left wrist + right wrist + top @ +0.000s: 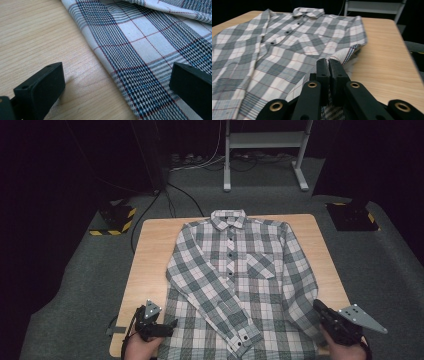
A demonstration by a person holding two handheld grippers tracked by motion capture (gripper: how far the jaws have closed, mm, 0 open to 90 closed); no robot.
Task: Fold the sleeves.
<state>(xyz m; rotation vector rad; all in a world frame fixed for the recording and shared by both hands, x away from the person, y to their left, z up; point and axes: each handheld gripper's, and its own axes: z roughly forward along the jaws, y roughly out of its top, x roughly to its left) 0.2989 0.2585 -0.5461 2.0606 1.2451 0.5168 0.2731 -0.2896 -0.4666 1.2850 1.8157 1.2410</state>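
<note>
Plaid shirt (pixel 235 275) on table (pixel 150 250): right gripper (pixel 328 62) pinches its edge; left gripper (pixel 117 82), jaws spread wide, straddles its hem, holding nothing.

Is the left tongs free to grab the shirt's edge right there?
Probably yes: the left tongs stand open just above the shirt, whose hem edge lies flat between the jaws on the bare table, nothing blocking.
</note>
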